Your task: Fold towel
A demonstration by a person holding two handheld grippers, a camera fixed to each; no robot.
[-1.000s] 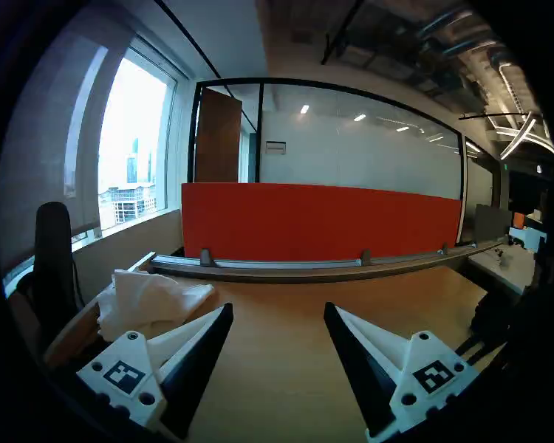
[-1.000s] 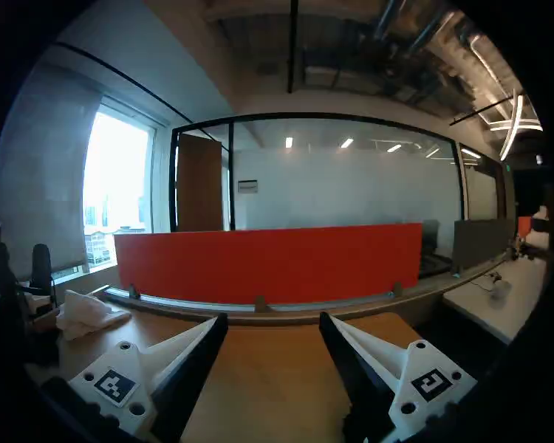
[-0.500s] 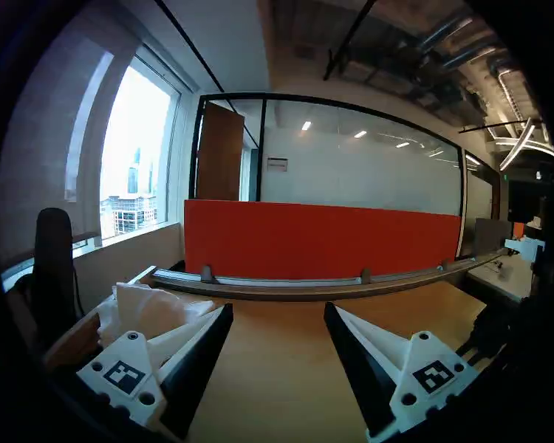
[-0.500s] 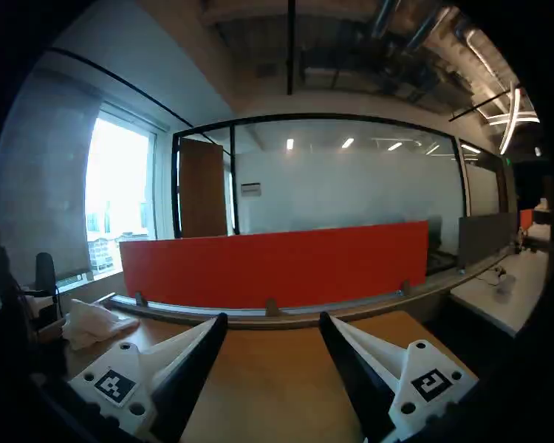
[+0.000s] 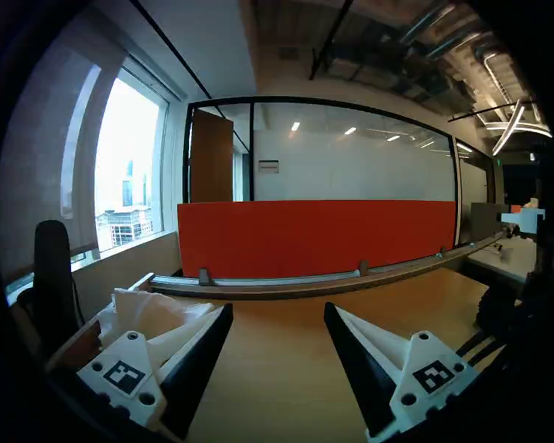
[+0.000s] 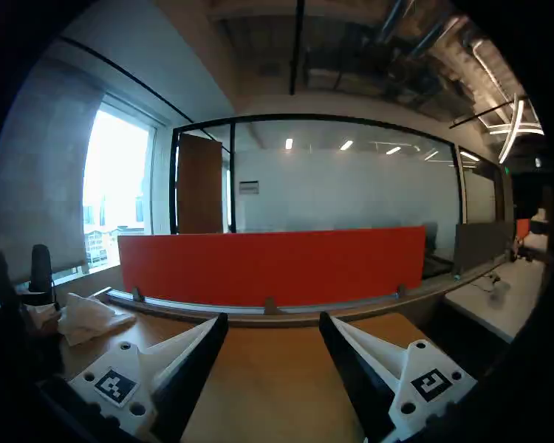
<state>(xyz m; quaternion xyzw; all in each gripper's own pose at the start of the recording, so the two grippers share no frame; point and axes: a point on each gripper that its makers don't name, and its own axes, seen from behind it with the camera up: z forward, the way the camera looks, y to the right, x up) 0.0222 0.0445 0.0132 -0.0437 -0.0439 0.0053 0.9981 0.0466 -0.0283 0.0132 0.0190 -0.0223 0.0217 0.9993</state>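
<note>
Left gripper view: towel (image 5: 148,314) crumpled heap, long axis unclear

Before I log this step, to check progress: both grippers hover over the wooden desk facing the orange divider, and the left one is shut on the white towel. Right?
Not quite. The left gripper is open, nothing between its fingers; the white towel lies crumpled on the wooden desk to its left, as the left gripper view shows. The rest holds.

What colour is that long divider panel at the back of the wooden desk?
Plain orange-red, with no pattern. The divider panel shows best in the left gripper view.
</note>
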